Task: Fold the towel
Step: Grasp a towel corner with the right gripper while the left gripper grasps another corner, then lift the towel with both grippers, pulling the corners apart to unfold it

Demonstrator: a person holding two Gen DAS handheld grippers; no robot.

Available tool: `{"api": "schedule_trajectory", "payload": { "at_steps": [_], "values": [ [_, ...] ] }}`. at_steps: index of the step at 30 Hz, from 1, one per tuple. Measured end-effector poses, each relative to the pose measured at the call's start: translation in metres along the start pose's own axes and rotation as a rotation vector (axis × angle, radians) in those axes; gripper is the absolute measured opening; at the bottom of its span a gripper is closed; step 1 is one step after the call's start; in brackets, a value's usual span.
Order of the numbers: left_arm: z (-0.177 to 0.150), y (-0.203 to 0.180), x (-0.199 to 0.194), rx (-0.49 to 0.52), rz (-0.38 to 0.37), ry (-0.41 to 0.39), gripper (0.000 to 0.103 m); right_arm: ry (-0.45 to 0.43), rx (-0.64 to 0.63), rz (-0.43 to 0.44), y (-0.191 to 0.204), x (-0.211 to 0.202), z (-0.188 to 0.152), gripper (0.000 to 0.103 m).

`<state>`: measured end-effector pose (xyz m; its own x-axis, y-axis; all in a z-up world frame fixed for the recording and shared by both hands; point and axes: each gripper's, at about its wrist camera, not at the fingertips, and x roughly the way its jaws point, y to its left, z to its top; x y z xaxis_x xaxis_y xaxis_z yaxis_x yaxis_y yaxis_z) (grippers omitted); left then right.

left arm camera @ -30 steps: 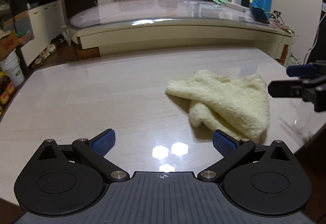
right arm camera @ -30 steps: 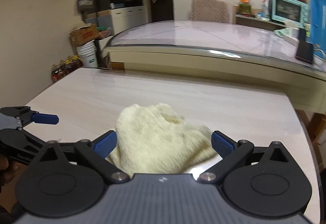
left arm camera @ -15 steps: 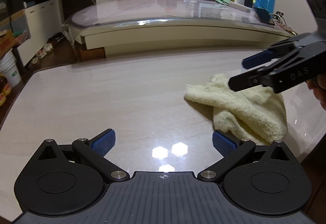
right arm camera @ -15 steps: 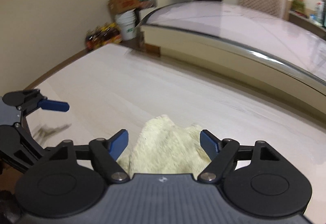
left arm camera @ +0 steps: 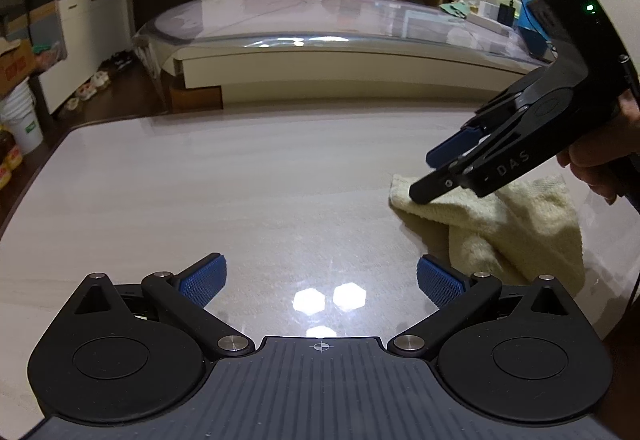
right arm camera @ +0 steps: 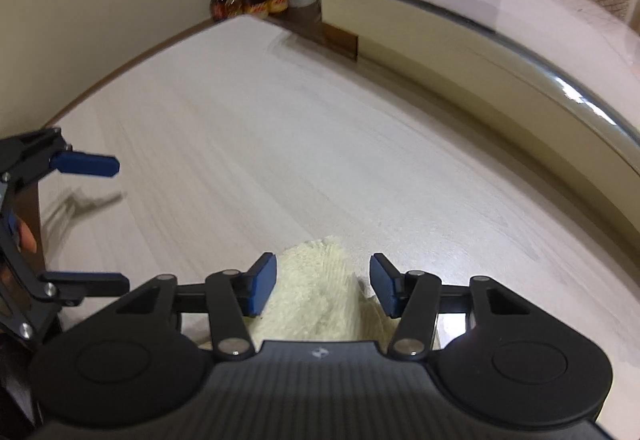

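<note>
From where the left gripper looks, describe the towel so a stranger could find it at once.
Start at the pale glossy table in the foreground and go to its right edge. There lies the towel, a crumpled, fluffy cream heap under the right gripper, whose jaws are open. It is the only soft thing on that table.

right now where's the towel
The towel lies crumpled at the right side of the table in the left wrist view, near its right edge, under the open right claw, whose pads straddle its near corner.

right tongs (right arm camera: pixel 323 288) | lowered, narrowed | now straddling towel (right arm camera: pixel 316 304) corner
</note>
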<state>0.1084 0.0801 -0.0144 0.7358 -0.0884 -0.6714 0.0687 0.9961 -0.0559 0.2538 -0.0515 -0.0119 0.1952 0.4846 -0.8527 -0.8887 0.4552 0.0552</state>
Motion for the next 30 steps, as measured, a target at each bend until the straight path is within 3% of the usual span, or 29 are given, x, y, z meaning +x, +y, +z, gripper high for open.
{"api": "schedule_trajectory", "payload": {
  "at_steps": [3, 8, 11, 12, 13, 15, 21, 24, 30],
  "values": [
    [0.000, 0.000, 0.003, 0.002, -0.007, 0.004, 0.103, 0.026, -0.016, 0.005, -0.001, 0.005, -0.001, 0.056],
    [-0.001, 0.001, 0.008, -0.010, -0.013, 0.018, 0.103, 0.034, -0.031, 0.018, 0.001, 0.003, -0.007, 0.046],
    [-0.001, 0.001, 0.010, -0.009, -0.014, 0.024, 0.103, 0.032, -0.047, 0.026, 0.005, -0.001, -0.010, 0.031],
    [-0.001, 0.001, 0.010, -0.009, -0.014, 0.024, 0.103, 0.028, -0.042, 0.034, 0.005, -0.004, -0.011, 0.018],
    [-0.001, 0.000, 0.010, -0.007, -0.014, 0.024, 0.103, 0.018, -0.038, 0.037, 0.006, -0.007, -0.012, 0.011],
    [-0.001, -0.001, 0.009, -0.003, -0.012, 0.023, 0.103, -0.016, -0.031, 0.039, 0.008, -0.017, -0.016, 0.007],
    [0.001, -0.005, 0.008, 0.038, -0.034, 0.015, 0.103, -0.172, 0.010, 0.009, 0.017, -0.076, -0.036, 0.006],
    [0.007, -0.008, 0.007, 0.087, -0.115, 0.000, 0.103, -0.258, 0.035, -0.011, 0.020, -0.116, -0.052, 0.006],
    [0.021, -0.021, 0.005, 0.308, -0.394, -0.053, 0.103, -0.348, 0.060, -0.067, 0.033, -0.173, -0.099, 0.006]
  ]
}}
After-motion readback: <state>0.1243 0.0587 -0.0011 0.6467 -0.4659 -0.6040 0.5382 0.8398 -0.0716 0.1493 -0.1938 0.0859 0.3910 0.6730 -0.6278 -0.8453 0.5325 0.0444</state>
